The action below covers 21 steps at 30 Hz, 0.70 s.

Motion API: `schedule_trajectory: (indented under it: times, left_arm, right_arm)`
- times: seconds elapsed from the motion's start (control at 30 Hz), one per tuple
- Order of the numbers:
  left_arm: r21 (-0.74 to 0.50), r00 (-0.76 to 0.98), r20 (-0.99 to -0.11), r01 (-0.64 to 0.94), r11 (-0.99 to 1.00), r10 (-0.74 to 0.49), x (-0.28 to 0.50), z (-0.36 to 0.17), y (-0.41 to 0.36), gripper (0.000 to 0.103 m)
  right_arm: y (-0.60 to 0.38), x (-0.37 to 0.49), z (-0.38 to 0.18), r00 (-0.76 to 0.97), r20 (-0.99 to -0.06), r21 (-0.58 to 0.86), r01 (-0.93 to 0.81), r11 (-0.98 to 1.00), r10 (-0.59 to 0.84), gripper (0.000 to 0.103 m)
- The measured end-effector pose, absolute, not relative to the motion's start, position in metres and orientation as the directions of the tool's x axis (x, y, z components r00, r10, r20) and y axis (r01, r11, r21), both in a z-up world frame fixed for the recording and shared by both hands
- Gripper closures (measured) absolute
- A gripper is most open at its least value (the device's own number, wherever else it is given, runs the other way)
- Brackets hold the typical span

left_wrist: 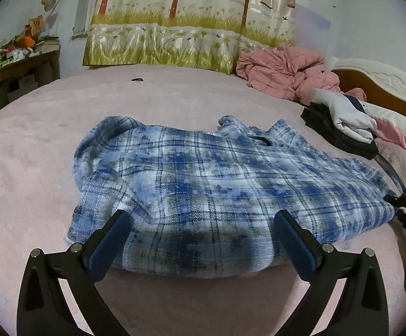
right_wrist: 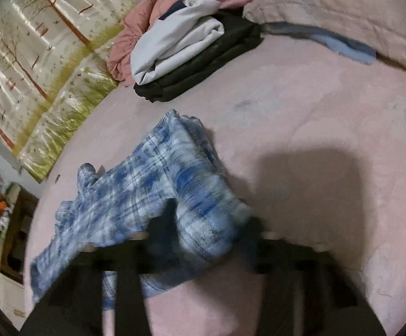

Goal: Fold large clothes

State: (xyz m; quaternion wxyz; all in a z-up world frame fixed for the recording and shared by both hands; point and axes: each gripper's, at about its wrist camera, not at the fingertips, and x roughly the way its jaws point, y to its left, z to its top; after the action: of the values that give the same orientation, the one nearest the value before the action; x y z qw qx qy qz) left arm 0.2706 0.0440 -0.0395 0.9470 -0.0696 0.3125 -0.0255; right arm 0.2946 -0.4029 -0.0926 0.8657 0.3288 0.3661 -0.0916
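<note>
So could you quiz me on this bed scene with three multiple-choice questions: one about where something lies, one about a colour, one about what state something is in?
1. Where is the stack of folded clothes?
A. on the bed, beyond the shirt and to its right
B. on the wooden desk
C. under the shirt

2. What colour is the plaid shirt?
A. red and black
B. blue and white
C. plain green

3. How does the left gripper stand?
A. shut on the curtain
B. shut on the shirt
C. open, its fingers apart at the shirt's near edge

Answers:
1 A: the dark and white stack sits on the pink bed near the headboard side.
2 B: its checks are blue on white.
3 C: in the left wrist view the two fingers stand wide apart with nothing pinched between them.
</note>
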Motion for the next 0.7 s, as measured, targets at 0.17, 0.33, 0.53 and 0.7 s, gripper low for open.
schedule_trajectory:
  times: [0.17,0.33,0.53,0.7]
  left_arm:
    - [-0.157,0.808,-0.583,-0.014,0.988,-0.081,0.269,-0.038,0.048,0.0]
    - [-0.226,0.799,-0.589,-0.016,0.974,-0.123,0.273,-0.04,0.06,0.001]
    - [-0.233,0.802,-0.586,-0.032,0.972,-0.114,0.273,-0.039,0.062,0.002]
    - [-0.208,0.797,-0.594,-0.023,0.978,-0.108,0.274,-0.04,0.057,0.002]
  right_arm:
    - [-0.359,0.289,-0.043,0.784,-0.605,0.24,0.344,0.908,-0.137,0.092]
    - [-0.282,0.284,-0.001,0.877,-0.478,0.191,0.045,0.981,0.053,0.092]
    - [-0.205,0.301,-0.052,0.7,-0.608,0.279,-0.253,0.927,0.374,0.092]
    - [-0.211,0.305,-0.062,0.672,-0.613,0.33,-0.259,0.908,0.414,0.087]
